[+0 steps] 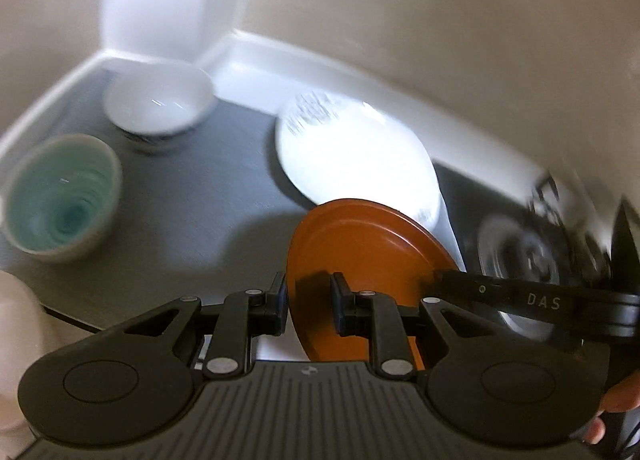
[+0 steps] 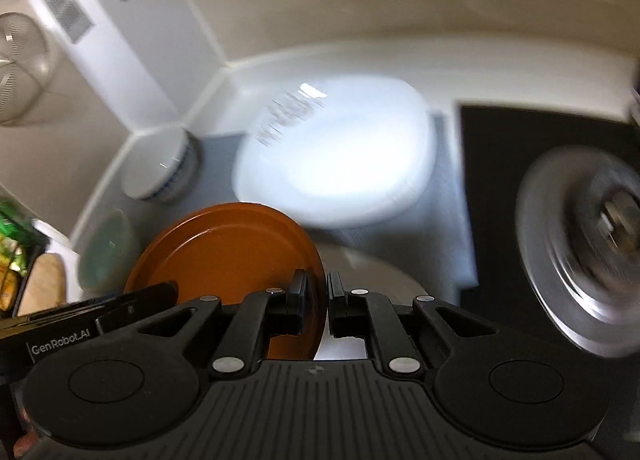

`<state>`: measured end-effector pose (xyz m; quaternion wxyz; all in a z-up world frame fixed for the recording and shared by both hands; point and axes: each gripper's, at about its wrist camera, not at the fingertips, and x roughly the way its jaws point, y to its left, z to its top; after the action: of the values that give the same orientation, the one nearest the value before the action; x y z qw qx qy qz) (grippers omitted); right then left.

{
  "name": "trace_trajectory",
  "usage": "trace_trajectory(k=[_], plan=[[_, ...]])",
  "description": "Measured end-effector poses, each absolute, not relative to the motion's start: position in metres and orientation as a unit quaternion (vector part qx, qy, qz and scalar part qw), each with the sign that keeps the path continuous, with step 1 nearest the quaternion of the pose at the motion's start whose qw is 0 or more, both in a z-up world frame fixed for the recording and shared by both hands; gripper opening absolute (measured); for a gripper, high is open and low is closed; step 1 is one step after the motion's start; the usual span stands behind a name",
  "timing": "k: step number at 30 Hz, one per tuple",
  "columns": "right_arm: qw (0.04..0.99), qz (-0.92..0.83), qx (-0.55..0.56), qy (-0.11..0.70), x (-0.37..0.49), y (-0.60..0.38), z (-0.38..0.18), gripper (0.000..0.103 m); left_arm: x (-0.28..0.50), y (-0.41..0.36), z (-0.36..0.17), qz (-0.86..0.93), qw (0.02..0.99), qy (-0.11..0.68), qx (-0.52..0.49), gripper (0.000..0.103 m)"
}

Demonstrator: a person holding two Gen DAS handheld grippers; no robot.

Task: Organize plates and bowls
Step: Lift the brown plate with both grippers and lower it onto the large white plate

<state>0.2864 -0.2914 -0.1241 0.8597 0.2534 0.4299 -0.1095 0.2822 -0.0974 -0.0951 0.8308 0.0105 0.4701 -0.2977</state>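
An orange plate [image 1: 360,252] hangs tilted above the grey mat [image 1: 208,187], held by its rim from both sides. My left gripper [image 1: 310,304] is shut on its left edge. My right gripper [image 2: 318,304] is shut on the right edge of the orange plate [image 2: 228,252]. Behind it a white plate [image 1: 352,155] lies on the mat, also seen in the right wrist view as the white plate [image 2: 336,163]. A white bowl with a blue pattern [image 1: 160,103] stands in the back corner, and a teal bowl [image 1: 60,199] stands to its left front.
A stove burner [image 2: 588,252] on a black hob lies right of the mat. White walls close the corner behind the bowls. A cream object [image 1: 16,340] is at the near left, a wire strainer [image 2: 20,67] hangs on the wall, and green packages [image 2: 12,236] are at far left.
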Motion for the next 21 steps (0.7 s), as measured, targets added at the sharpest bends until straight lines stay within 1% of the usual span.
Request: trace_trajectory(k=[5,16,17,19,21], plan=[[0.843,-0.136,0.273,0.442,0.258,-0.292,-0.144,0.011,0.280,-0.113,-0.114,-0.318,0.811,0.489,0.033,0.024],[0.829,-0.161,0.280,0.456,0.240,-0.296,-0.174,0.011,0.270,-0.131,-0.138,-0.321,0.797,0.505,0.085,0.025],[0.832,-0.158,0.281,0.452,0.242,-0.295,-0.175,0.011,0.269,-0.131,-0.138,-0.314,0.801,0.501,0.094,0.030],[0.836,-0.152,0.277,0.449,0.245,-0.293,-0.173,0.014,0.268,-0.130,-0.136,-0.309,0.807,0.491,0.106,0.048],[0.843,-0.156,0.265,0.442,0.246,-0.292,-0.169,0.014,0.266,-0.127,-0.131,-0.324,0.808,0.481,0.105,0.082]])
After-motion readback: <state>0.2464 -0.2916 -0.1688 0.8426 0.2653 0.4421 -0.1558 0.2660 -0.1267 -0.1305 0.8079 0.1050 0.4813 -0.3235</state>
